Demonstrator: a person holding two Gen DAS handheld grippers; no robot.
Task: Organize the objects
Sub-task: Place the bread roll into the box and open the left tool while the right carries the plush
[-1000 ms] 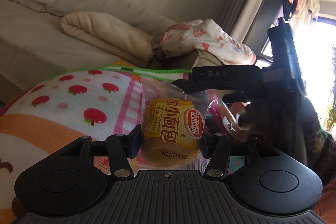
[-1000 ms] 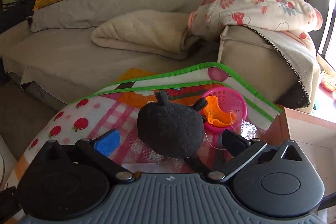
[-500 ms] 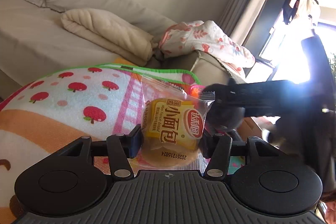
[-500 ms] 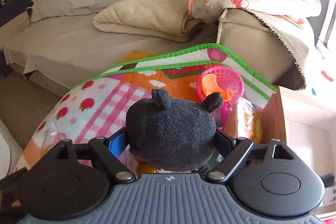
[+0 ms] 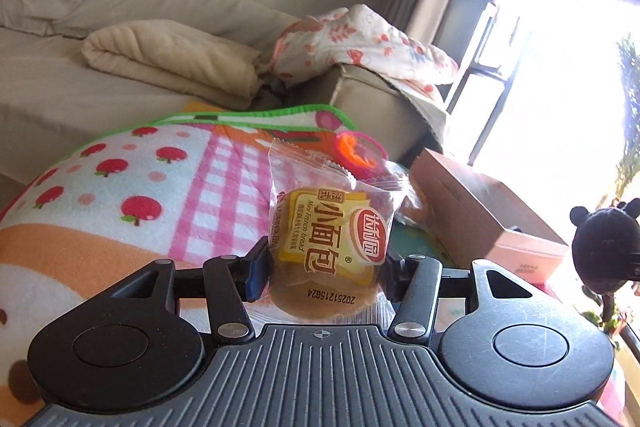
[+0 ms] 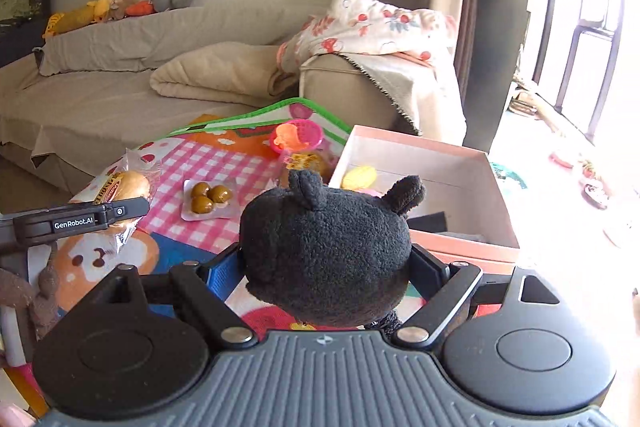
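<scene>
Your left gripper [image 5: 326,269] is pinching the clear-wrapped mini French bread bun with the yellow label [image 5: 328,247], fingers pressed on both sides of the pack. The pack's long axis runs roughly vertical: crimped seal end up and leaning slightly left, date-code end down toward the camera. The label faces the lens. It hangs in the air above the fruit-print play mat with the green border [image 5: 160,179].

Your right gripper [image 6: 326,269] is clamped on the black fuzzy plush toy with two round ears [image 6: 326,247], pads squeezing its sides. The ears point up and away from the camera, toward the open pink cardboard box with the white interior [image 6: 420,163]. The toy is held off the mat, just short of the box's near wall. The left wrist view shows the same toy at the far right, past the box.

Inside the box: a small yellow item [image 6: 358,177], identity unclear.

On the mat: a sealed clear tray of three brown round snacks [image 6: 208,197], a pink plastic basket with an orange item inside [image 6: 296,137] near the box's far corner, and another wrapped bun [image 6: 312,163] just beside the box wall.
</scene>
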